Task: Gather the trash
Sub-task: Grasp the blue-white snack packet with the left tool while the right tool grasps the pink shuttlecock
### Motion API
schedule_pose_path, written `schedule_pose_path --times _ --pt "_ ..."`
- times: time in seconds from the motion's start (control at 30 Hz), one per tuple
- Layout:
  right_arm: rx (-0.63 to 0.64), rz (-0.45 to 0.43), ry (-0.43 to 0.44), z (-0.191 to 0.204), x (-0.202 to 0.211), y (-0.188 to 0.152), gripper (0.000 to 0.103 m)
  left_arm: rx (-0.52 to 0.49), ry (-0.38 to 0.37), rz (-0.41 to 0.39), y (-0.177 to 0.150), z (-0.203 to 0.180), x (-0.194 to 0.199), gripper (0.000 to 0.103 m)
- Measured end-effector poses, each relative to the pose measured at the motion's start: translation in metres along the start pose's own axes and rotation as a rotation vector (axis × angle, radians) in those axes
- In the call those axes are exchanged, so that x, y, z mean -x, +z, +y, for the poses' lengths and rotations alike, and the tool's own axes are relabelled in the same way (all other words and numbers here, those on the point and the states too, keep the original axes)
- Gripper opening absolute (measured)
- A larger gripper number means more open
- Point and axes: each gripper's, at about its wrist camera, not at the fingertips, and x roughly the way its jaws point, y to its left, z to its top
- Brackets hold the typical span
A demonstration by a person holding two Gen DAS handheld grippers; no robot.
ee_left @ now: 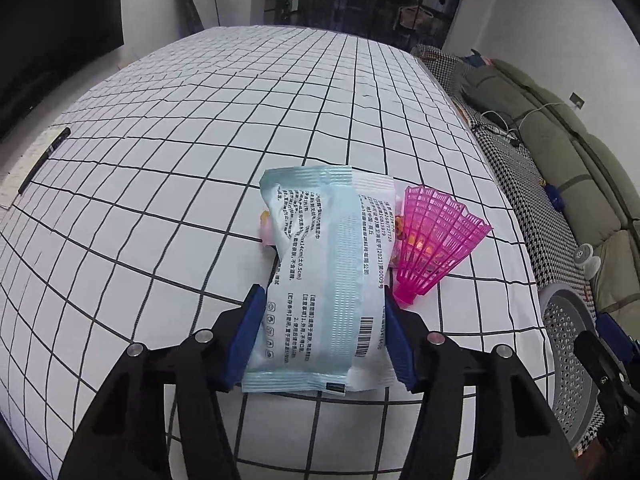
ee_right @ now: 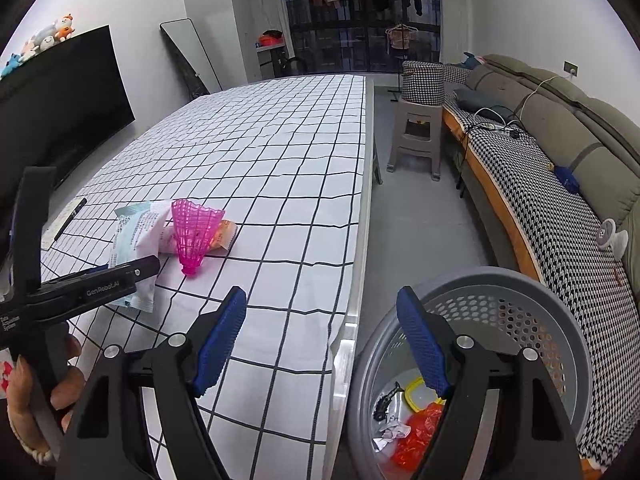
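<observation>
My left gripper [ee_left: 324, 332] pinches the pale blue wipes packet [ee_left: 320, 264] on the desk [ee_left: 200, 120]; my right gripper [ee_right: 320, 340] hangs open, empty.

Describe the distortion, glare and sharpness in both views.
Left wrist view: strong fisheye bulges the white grid-checked tablecloth; print on the pale blue plastic wrapper is sharp. Right wrist view: dark vignetted corners, grid lines curve; grey perforated plastic basket is sharp, without glare.
</observation>
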Motion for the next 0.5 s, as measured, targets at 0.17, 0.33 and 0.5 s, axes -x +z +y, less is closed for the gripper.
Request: schedule_pose_path --times 0.17,0.33,0.5 --pt "0.018 0.013 0.029 0.016 -0.003 0.000 0.074 0.006 0.014 -0.049 -0.002 0.012 0.021 0.056" --pt "0.043 0.020 0.065 0.039 -0.010 0.004 0.074 0.008 0.032 -0.087 -0.003 0.027 0.038 0.056" --pt "0.063 0.044 0.099 0.065 -0.025 0.011 0.074 0.020 0.044 -0.118 -0.002 0.042 0.048 0.056"
